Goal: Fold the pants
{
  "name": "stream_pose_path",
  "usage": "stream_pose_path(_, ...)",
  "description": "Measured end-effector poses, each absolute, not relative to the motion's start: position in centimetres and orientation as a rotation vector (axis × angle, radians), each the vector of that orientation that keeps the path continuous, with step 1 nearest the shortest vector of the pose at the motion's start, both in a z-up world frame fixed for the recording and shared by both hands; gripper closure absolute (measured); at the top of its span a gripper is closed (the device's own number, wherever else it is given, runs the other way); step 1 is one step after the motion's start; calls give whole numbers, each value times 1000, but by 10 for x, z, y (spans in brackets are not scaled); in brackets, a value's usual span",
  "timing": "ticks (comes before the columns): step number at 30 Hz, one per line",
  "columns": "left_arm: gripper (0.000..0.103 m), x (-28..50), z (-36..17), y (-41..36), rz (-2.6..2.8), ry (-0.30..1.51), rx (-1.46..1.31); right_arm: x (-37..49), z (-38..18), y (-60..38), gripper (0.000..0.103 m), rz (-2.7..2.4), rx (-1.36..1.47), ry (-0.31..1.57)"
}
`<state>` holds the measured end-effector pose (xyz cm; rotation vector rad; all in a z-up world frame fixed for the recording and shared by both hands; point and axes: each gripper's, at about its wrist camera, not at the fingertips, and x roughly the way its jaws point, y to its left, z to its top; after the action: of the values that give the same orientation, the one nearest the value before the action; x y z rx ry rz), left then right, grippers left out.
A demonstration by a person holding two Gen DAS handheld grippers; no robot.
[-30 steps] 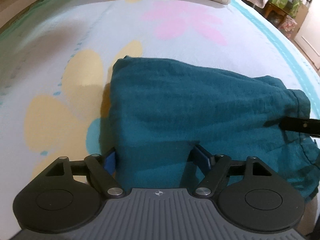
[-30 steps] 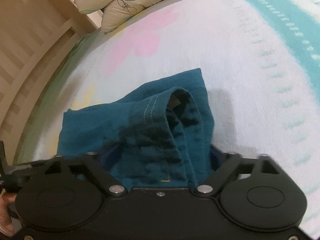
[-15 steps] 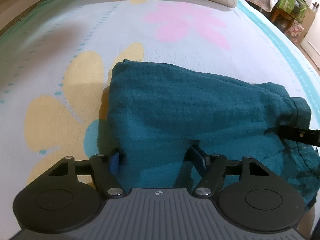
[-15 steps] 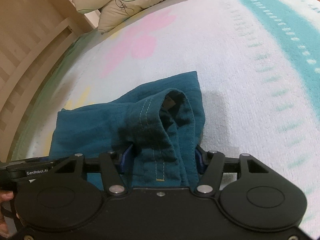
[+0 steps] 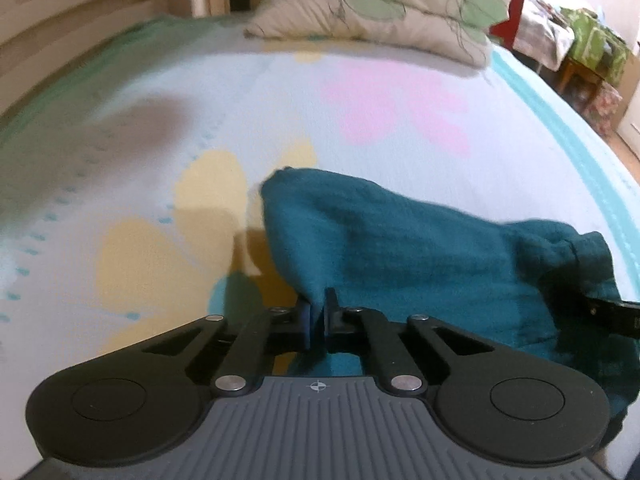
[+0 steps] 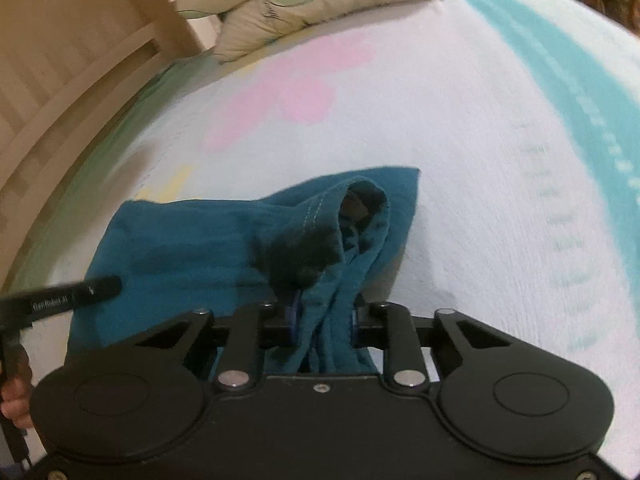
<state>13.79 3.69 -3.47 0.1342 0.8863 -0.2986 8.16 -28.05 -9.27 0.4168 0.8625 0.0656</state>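
Both grippers clamped on the near edge of the teal pants, ready to carry it away from the camera

The teal pants [image 5: 400,240] lie partly folded on the flowered bed sheet [image 5: 120,160], long axis running left to right. The left hand-held gripper [image 5: 316,316] is pinched almost closed on the near-left corner; the right hand-held gripper [image 6: 324,320] is clamped on a thick bunch of hem at the near-right end. All the loose cloth lies ahead of both, toward the far pillows [image 5: 368,12]. My guess is the fold goes forward, and neither hand looks nearer, so they'd want to move evenly.
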Motion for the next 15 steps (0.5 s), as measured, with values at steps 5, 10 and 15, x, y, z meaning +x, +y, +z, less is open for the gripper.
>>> stream_pose_path(5,97,133,-9,65,-274,823,113,91,-63,-250,77,137,340,820)
stream_pose_path(10,98,141,9,104,-174,753,157,135,-39,-206,78,280,327,801)
stream_pose_path(15,97,167,7,150,-87,789,142,185,-44,-160,78,366,279,824)
